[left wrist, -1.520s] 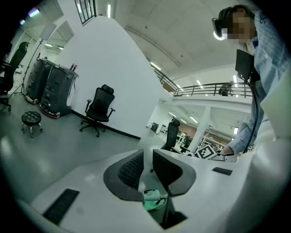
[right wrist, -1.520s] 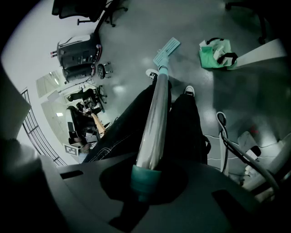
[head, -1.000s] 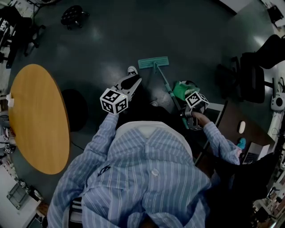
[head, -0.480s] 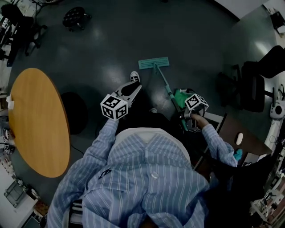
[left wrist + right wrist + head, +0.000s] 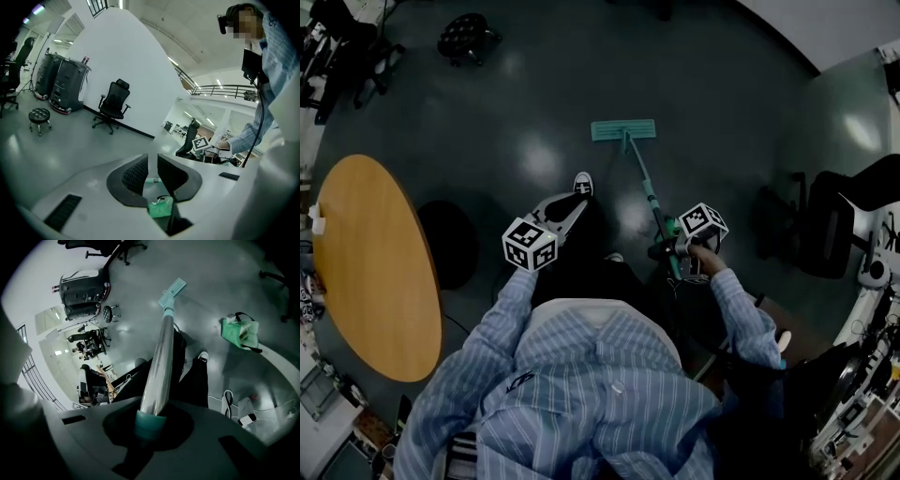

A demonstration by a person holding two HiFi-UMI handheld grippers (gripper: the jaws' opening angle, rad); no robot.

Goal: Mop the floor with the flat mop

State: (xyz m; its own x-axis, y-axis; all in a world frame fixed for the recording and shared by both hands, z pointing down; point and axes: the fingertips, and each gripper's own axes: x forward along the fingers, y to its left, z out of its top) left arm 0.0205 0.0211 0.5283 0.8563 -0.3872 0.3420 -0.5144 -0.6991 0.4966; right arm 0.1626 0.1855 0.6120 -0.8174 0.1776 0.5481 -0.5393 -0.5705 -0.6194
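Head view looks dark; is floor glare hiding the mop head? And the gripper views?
Head view: dim, soft glare patches on the floor, but the mop head reads clear. Left gripper view: brighter, fisheye-bent, dark corners. Right gripper view: strongly warped, mop handle sharp with a highlight.

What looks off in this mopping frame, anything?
Only the right hand-held gripper grips the mop handle; the left hand-held gripper hangs empty, jaws slightly apart. A crumpled green bag lies on the floor near the person's shoe, possibly in the mop's way.
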